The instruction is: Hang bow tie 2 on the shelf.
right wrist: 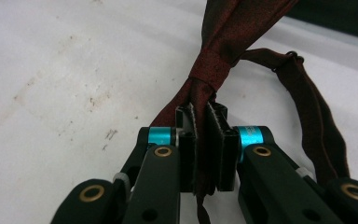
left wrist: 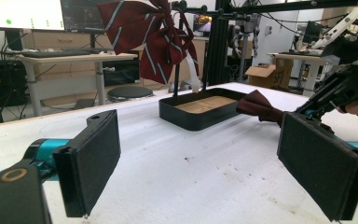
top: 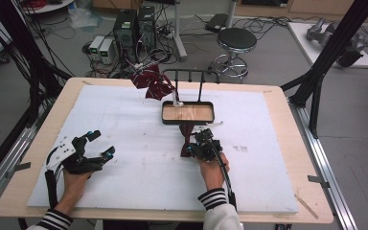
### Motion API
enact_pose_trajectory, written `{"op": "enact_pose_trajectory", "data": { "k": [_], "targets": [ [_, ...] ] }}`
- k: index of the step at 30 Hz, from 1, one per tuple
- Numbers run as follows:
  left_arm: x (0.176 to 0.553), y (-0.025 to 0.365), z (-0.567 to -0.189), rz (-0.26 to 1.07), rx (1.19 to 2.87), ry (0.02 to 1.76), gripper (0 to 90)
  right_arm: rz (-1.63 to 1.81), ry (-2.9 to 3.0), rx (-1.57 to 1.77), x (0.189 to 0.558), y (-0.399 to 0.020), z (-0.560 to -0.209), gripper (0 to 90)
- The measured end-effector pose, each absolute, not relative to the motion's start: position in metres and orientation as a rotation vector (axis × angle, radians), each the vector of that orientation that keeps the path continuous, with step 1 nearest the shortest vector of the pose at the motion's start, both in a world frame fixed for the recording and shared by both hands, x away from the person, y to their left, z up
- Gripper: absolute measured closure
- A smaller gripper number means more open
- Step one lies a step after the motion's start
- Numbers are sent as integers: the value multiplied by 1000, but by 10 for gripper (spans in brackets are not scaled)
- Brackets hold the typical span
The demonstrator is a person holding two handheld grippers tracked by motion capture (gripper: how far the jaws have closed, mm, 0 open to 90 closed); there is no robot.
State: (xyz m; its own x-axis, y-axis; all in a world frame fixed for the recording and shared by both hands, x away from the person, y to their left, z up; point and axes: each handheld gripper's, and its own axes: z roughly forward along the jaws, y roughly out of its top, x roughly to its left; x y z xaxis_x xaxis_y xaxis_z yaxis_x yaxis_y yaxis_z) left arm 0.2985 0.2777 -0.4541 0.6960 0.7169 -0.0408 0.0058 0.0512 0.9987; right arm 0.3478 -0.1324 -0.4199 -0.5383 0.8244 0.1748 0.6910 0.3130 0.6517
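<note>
The right gripper (right wrist: pixel 203 154) has its jaws clenched on one wing of the plain bow tie (right wrist: pixel 233 32), just in front of the tray (top: pixel 188 121). Judging from the striped bow tie (top: pixel 152 84) on the rack (top: pixel 191 73), hanging looks next. Best to lift w/ the strap (right wrist: pixel 314 112) trailing free, clear of the tray rim. The left gripper (top: pixel 97 148) rests w/ jaws released, empty, well apart; open mat (top: pixel 139 139) lies btwn.

Plain dark red bow tie (right wrist: pixel 223 42), pinched at one wing just below its centre knot, lying on the white table surface just near of the black tray (top: pixel 188 114); its strap (right wrist: pixel 314 107) loops to the right. Striped maroon bow tie (top: pixel 151 82) apparently hangs from the tray's far-left rack.
</note>
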Motion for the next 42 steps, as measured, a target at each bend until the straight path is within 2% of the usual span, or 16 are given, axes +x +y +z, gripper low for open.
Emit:
{"op": "enact_pose_trajectory", "data": {
  "k": [42],
  "targets": [
    [299, 277, -454, 604, 1438, 643, 137, 1271, 1982, 1139, 324, -150, -381, 835]
  ]
}}
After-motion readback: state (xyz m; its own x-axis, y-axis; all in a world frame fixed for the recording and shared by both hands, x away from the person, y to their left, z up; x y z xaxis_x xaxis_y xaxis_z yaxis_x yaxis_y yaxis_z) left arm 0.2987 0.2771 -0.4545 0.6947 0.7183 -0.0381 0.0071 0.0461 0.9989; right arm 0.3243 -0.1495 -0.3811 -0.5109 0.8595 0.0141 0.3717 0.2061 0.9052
